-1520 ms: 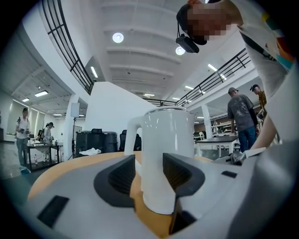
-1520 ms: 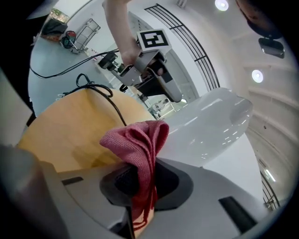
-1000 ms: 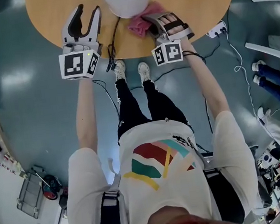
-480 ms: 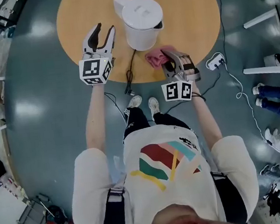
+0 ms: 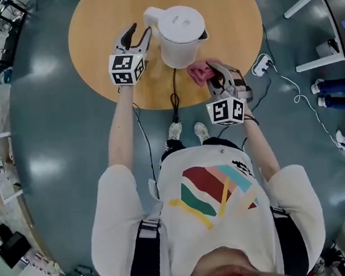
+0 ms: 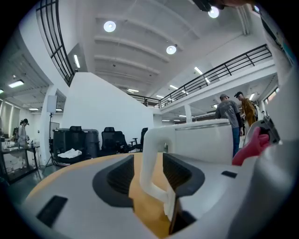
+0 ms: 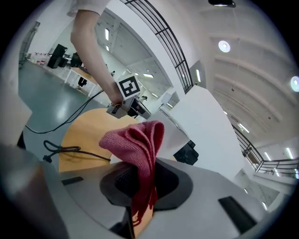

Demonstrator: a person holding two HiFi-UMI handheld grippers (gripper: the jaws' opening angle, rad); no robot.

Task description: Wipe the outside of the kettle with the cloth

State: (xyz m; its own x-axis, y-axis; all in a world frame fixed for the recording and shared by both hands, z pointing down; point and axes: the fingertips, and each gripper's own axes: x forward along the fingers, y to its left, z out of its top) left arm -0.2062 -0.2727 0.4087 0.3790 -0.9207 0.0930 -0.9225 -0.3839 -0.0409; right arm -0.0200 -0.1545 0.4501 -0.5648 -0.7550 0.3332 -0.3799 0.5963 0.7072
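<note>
A white kettle (image 5: 179, 34) stands on the round wooden table (image 5: 97, 19), its handle (image 5: 150, 14) turned to the far left. My left gripper (image 5: 136, 34) is open and level just left of the kettle. In the left gripper view the handle (image 6: 152, 158) shows in the gap of this gripper (image 6: 148, 169), with bare table at its left. My right gripper (image 5: 216, 75) hovers at the kettle's near right, shut on a pink cloth (image 5: 200, 72). In the right gripper view the cloth (image 7: 135, 142) stands bunched out of the jaws (image 7: 142, 184), with the kettle (image 7: 174, 133) behind it.
The kettle's black cable (image 5: 174, 94) runs over the near table edge to the floor. A white power strip (image 5: 262, 65) lies on the floor to the right. Two people (image 6: 236, 114) stand far off behind the kettle.
My left gripper has moved forward and right, up to the kettle's handle, jaws as wide as before. My right gripper has risen off the table with the cloth and rolled.
</note>
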